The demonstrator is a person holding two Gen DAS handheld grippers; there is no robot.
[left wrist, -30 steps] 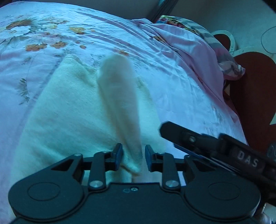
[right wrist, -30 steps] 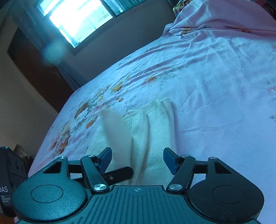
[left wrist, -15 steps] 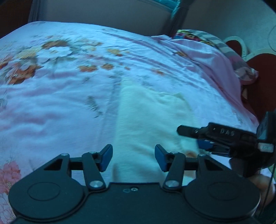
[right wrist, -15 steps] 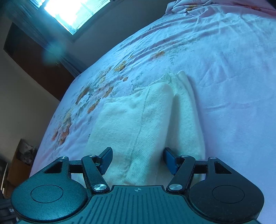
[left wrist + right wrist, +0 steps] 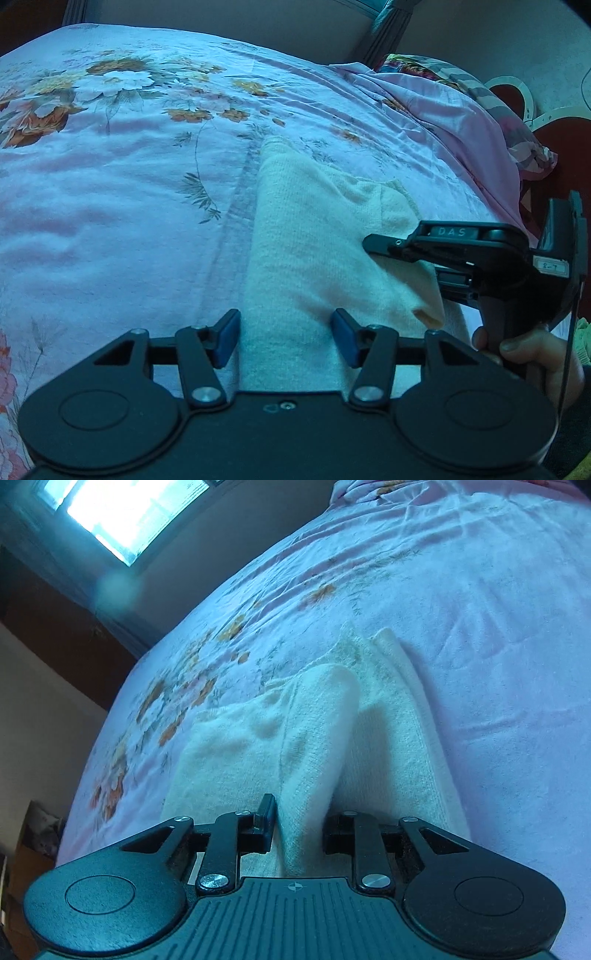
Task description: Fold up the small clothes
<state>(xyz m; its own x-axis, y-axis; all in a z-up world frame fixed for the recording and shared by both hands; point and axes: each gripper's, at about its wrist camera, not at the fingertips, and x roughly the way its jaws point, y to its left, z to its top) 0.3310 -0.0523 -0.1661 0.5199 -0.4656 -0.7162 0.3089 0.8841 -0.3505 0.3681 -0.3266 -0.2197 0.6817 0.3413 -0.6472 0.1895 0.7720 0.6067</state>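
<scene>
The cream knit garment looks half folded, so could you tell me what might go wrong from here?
1. The right hand-held gripper is shut on only a raised ridge of the cream knit garment; pulling may drag the layers beneath and undo the fold.
2. The left hand-held gripper is open and pins nothing, so the garment could slide on the floral bedsheet.
3. The far edges look uneven and may fold crooked.

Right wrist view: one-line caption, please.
Right tongs pinch a raised fold of the cream garment on the flowered bedsheet.
</scene>
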